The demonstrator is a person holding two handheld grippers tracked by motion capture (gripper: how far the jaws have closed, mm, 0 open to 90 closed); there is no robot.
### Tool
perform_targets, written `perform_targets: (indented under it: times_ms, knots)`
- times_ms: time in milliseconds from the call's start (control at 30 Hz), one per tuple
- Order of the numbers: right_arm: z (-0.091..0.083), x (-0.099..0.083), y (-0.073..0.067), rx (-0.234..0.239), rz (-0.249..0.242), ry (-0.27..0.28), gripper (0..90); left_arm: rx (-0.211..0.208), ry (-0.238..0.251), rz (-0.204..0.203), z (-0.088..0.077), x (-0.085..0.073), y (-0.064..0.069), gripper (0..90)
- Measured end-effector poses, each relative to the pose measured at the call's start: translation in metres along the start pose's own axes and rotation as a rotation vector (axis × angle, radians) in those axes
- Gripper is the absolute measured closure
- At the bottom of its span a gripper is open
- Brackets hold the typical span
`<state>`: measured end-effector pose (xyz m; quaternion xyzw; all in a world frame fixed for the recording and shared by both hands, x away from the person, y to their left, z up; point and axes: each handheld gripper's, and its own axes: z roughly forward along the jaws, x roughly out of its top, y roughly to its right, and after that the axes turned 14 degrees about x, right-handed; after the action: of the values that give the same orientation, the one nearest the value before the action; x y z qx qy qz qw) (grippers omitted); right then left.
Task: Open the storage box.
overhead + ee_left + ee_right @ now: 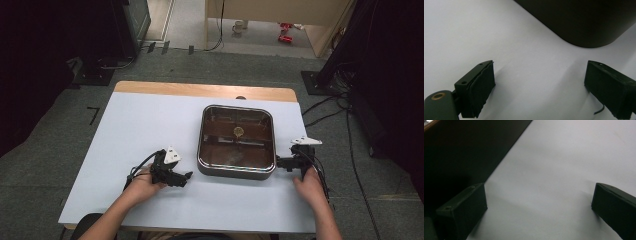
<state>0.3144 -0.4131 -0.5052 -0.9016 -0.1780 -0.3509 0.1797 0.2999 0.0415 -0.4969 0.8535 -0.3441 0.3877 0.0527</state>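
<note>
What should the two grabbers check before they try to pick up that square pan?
1. Left gripper open: ok, its jaws stand wide apart in the left gripper view.
2. Right gripper open: ok, its jaws stand wide apart with bare table between them.
3. Nothing held already: ok, no thing sits between either pair of jaws.
4. Grippers on both sides of the pan: ok, one is by its near left corner, the other at its right side.
5. Jaws touching the pan: not ok, the left gripper is apart from it; for the right, cannot tell.
6. Pan flat on the table: ok. The small round thing inside may be loose: cannot tell.
</note>
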Motion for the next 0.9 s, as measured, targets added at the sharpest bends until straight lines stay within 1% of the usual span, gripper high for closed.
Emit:
perform_targets:
  times_ms: [33,67,100,167,200,300,333,367,400,433,467,500,533,567,633,667,733,767,800,833,867,900]
  knots:
    - [0.000,0.000,0.000,0.000,0.000,0.000,0.0,-0.007,-0.020,0.010,-0.001,0.003,-0.002,13.0]
    - [0.000,0.000,0.000,0.000,0.000,0.000,0.0,-0.007,-0.020,0.010,-0.001,0.003,-0.002,13.9]
    - [0.000,0.000,0.000,0.000,0.000,0.000,0.0,-0.019,-0.055,0.036,-0.001,0.008,-0.003,14.0]
    - [0.000,0.000,0.000,-0.001,0.000,0.000,0.0,-0.020,-0.062,0.039,-0.001,0.009,-0.003,14.0]
    - [0.000,0.000,0.000,-0.001,-0.001,0.000,0.0,-0.022,-0.056,0.035,-0.001,0.009,-0.003,14.0]
    - [0.000,0.000,0.000,-0.001,-0.002,0.000,0.0,-0.033,-0.064,0.029,-0.002,0.009,-0.002,14.0]
    - [0.000,0.000,0.000,-0.001,-0.002,0.000,0.0,-0.048,-0.064,0.016,-0.002,0.010,-0.002,14.0]
    - [0.000,0.000,0.000,-0.001,-0.002,0.000,0.0,-0.069,-0.054,0.005,-0.004,0.011,-0.003,14.0]
    - [0.000,0.000,0.000,-0.001,-0.002,0.000,0.0,-0.069,-0.054,0.005,-0.004,0.011,-0.003,14.0]
    - [0.000,0.000,0.000,-0.002,-0.002,0.000,0.0,-0.070,-0.037,0.011,-0.006,0.012,-0.004,14.0]
    - [0.000,0.000,0.000,-0.002,-0.002,0.000,0.0,-0.070,-0.037,0.011,-0.006,0.012,-0.004,14.0]
    - [0.000,0.000,0.000,-0.002,-0.003,0.000,0.0,-0.066,-0.049,0.034,-0.006,0.014,-0.005,14.0]
    - [0.000,0.000,0.000,-0.002,-0.003,0.000,0.0,-0.066,-0.049,0.034,-0.006,0.014,-0.005,14.0]
    - [0.000,0.000,0.000,-0.002,-0.002,0.000,0.0,-0.062,-0.046,0.052,-0.006,0.016,-0.008,13.9]
    - [0.000,0.000,0.000,-0.002,-0.003,0.000,0.0,-0.068,-0.043,0.051,-0.006,0.017,-0.009,13.9]
    - [0.000,0.000,0.000,-0.002,-0.002,0.000,0.0,-0.069,-0.040,0.043,-0.005,0.018,-0.011,14.0]
    - [0.000,0.000,0.000,-0.002,-0.002,0.000,0.0,-0.062,-0.032,0.036,-0.005,0.018,-0.013,18.3]
    - [0.000,0.000,0.000,-0.002,-0.003,0.000,0.0,-0.063,-0.031,0.018,-0.004,0.019,-0.016,23.0]
    - [0.000,0.000,0.000,-0.002,-0.003,0.000,0.0,-0.063,-0.031,0.018,-0.004,0.019,-0.016,25.3]
    - [0.000,0.000,0.000,-0.003,-0.004,0.001,0.0,-0.067,-0.027,0.005,-0.005,0.020,-0.018,25.2]
    - [0.000,0.000,0.000,-0.003,-0.004,0.001,0.0,-0.067,-0.027,0.005,-0.005,0.020,-0.018,25.2]
    - [0.000,0.000,-0.001,-0.004,-0.004,0.001,0.0,-0.076,-0.039,0.018,-0.004,0.024,-0.020,25.1]
